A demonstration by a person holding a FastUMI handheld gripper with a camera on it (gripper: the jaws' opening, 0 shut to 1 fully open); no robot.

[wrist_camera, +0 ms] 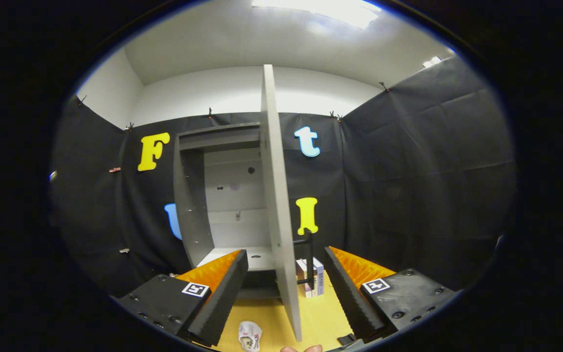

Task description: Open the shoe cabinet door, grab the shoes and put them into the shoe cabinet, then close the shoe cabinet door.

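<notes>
Now my gripper (285,288) has its fingers spread wide, clamped on nothing, with the edge of the tall grey cabinet door (275,195) standing upright between them, swung open towards me. Beyond my left finger the grey shoe cabinet (223,195) shows its pale bare shelf. The door step looks done, so fetching comes next: the small white patterned shoe (250,336) lies on the yellow wooden table (320,318) below, between my fingers, and I must drop down onto it.
</notes>
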